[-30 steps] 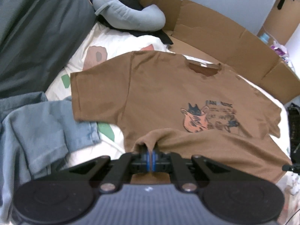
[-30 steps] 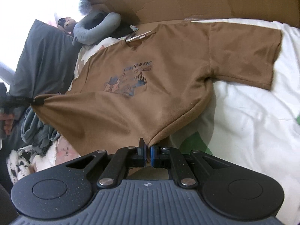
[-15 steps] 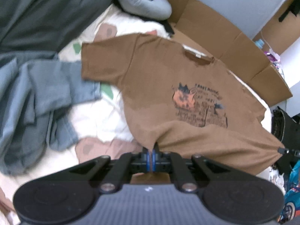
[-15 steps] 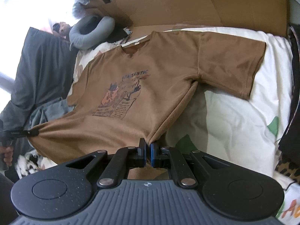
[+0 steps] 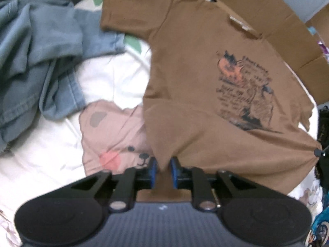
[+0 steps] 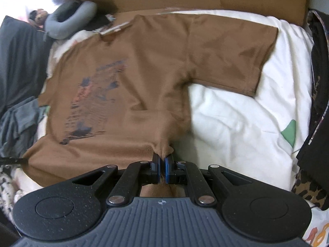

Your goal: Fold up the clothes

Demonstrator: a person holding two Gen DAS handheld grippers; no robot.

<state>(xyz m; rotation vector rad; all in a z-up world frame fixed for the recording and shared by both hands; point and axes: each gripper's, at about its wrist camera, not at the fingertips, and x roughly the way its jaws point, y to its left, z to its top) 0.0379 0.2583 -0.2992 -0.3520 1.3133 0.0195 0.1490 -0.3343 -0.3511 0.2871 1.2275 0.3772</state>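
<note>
A: Left wrist view. Your left gripper (image 5: pixel 163 167) sits low centre of the frame with its jaws opening. A corner of the brown T-shirt (image 5: pixel 201 94) hem hangs in the gap; the blue pads (image 5: pixel 152 169) stand a little clear of the cloth on both sides, so you have no pinch there now.

B: And the shirt as a whole?

A: It lies spread, print up, across the middle and right of the frame on the white printed bedsheet (image 5: pixel 107 78). One sleeve reaches to the upper centre, the neck sits upper right, and the print (image 5: pixel 244 90) is right of centre. The frame is blurred, so I cannot read the text on the print.

B: Right side?

A: Right wrist view. Your right gripper (image 6: pixel 162 167) is at lower centre, pressed together on the other hem corner; a small tuft of brown cloth bunches just above the pads. The shirt runs from there up and to the left, with one sleeve out toward the upper right over plain white sheet.

B: Surroundings?

A: In the left view, a heap of blue denim clothing (image 5: pixel 35 47) fills the upper left, touching the sleeve's edge. Flattened cardboard (image 5: pixel 281 33) runs along the upper right. In the right view, a grey neck pillow (image 6: pixel 67 18) lies at upper left, beyond the collar, and dark clothing (image 6: pixel 319 94) lines the right edge.
</note>
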